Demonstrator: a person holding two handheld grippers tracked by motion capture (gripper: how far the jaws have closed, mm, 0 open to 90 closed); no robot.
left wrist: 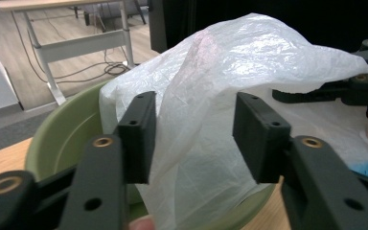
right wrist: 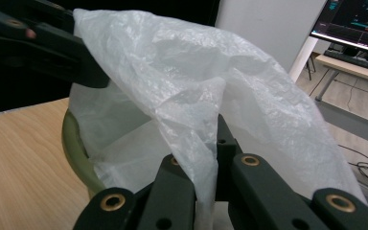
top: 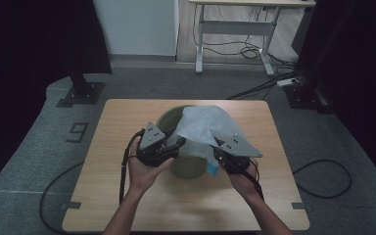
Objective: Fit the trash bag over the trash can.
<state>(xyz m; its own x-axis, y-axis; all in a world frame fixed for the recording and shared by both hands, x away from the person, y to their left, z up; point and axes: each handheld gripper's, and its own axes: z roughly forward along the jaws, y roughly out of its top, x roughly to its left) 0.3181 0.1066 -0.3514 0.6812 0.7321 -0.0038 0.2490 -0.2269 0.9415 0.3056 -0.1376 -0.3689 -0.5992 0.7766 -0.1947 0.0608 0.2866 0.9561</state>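
**Lining the green bin: one corner pinched, one corner loose**

Right gripper (right wrist: 206, 158) first: we have its jaws pressed together on a fold of the white plastic bag (right wrist: 196, 96), the film bunched between the pads and rising out of them. Our left gripper (left wrist: 194, 136) stands spread, its pads parted with a sheet of the bag hanging in the gap; we cannot see either pad pressing on the film, so we count that side as not gripped.

We see the bag draped over and partly down inside the green bin (top: 188, 166), which stands near the middle of the wooden table (top: 127, 196), between our two hands. From the high view the film peaks above the bin's far right rim and slopes down toward both grippers.

What could go wrong, as we judge it: with only one side held, the free side may slump back into the bin, and a pull from the right gripper alone could drag the whole bag off toward that hand. A hard tug might also tilt or slide the light bin, or stretch and tear the thin film at the pinch.

As for direction, we read the bag's long axis as running roughly across the bin from one gripper to the other, its crest pointing up and away from us. Where its mouth lies, we cannot tell.
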